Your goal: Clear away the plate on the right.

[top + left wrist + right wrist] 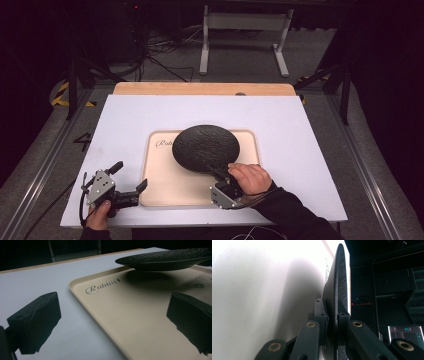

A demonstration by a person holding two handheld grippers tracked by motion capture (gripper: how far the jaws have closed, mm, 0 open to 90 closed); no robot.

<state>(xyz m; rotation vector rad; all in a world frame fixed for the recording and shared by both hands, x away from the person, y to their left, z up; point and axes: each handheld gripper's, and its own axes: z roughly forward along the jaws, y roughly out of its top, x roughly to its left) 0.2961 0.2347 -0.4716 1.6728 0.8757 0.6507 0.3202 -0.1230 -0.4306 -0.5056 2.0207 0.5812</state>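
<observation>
A round black textured plate (206, 147) hangs a little above a beige tray (160, 185) lettered "Rabbit". My right gripper (220, 172) is shut on the plate's near rim, one jaw above and one below. In the right gripper view the plate (340, 277) stands edge-on between the closed pads of that gripper (333, 307), with the tray (262, 302) behind it. My left gripper (131, 176) rests open by the tray's front left corner with nothing in it. In the left gripper view its jaws (115, 322) straddle the tray's edge (100, 315), and the plate (167, 258) casts a shadow on the tray.
The tray lies on a white tabletop (125, 120) with a wooden strip (200, 88) along its far edge. Beyond the table stand a white frame (245, 30) and loose cables on the floor (160, 47). Metal rails run along both sides.
</observation>
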